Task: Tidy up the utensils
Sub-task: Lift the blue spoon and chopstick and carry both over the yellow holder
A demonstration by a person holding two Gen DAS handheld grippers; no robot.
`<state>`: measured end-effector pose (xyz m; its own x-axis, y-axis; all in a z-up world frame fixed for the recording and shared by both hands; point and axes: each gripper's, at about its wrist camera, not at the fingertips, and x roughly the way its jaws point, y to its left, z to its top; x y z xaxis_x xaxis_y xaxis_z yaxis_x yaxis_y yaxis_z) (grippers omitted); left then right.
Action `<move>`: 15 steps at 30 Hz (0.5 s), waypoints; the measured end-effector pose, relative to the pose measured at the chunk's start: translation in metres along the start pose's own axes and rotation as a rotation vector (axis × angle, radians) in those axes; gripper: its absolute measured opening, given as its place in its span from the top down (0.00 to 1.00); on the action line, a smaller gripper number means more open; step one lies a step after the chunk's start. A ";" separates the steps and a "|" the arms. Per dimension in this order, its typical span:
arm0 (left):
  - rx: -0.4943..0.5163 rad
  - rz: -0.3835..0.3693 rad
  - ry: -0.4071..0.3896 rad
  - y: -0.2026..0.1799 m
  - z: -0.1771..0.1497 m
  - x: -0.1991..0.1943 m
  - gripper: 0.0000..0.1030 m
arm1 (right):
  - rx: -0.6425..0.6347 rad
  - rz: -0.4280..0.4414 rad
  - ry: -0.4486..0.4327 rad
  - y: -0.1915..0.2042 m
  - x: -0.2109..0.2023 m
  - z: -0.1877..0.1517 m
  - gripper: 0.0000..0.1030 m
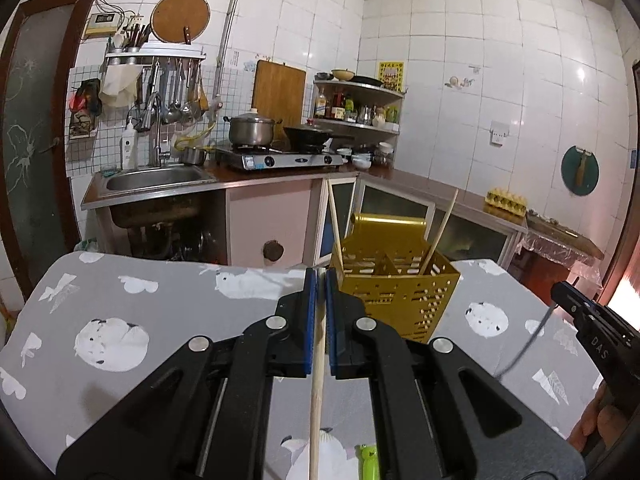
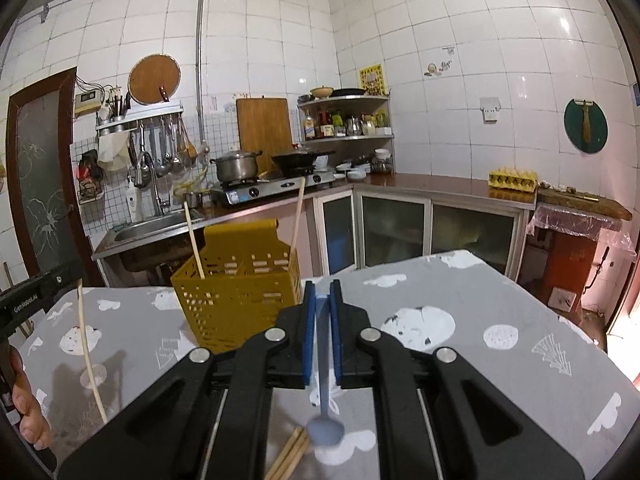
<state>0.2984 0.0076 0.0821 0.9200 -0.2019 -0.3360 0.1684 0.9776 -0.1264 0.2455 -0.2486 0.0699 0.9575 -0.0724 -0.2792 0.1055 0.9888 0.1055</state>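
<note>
Pinching chopstick between left jaws; spoon seemingly between right.

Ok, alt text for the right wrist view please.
The right tool is shut on a blue spoon, bowl hanging over a grey table. A yellow holder ahead holds two chopsticks; more lie below.

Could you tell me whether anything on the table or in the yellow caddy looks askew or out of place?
Mildly: the two chopsticks in the yellow caddy lean apart in different compartments, and loose chopsticks lie on the tablecloth. Nothing looks spilled or damaged.
</note>
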 end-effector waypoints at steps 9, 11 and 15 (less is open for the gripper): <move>-0.017 -0.023 -0.076 -0.005 0.029 0.002 0.97 | 0.006 0.019 -0.045 0.001 0.014 0.021 0.93; -0.021 -0.030 -0.090 -0.005 0.037 0.002 0.97 | 0.005 0.026 -0.055 0.001 0.017 0.029 0.93; -0.036 -0.067 -0.124 -0.011 0.063 0.003 0.97 | 0.005 0.043 -0.083 0.004 0.021 0.048 0.93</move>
<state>0.3219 -0.0004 0.1415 0.9442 -0.2552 -0.2080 0.2197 0.9590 -0.1792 0.2787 -0.2523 0.1106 0.9802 -0.0409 -0.1938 0.0651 0.9906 0.1204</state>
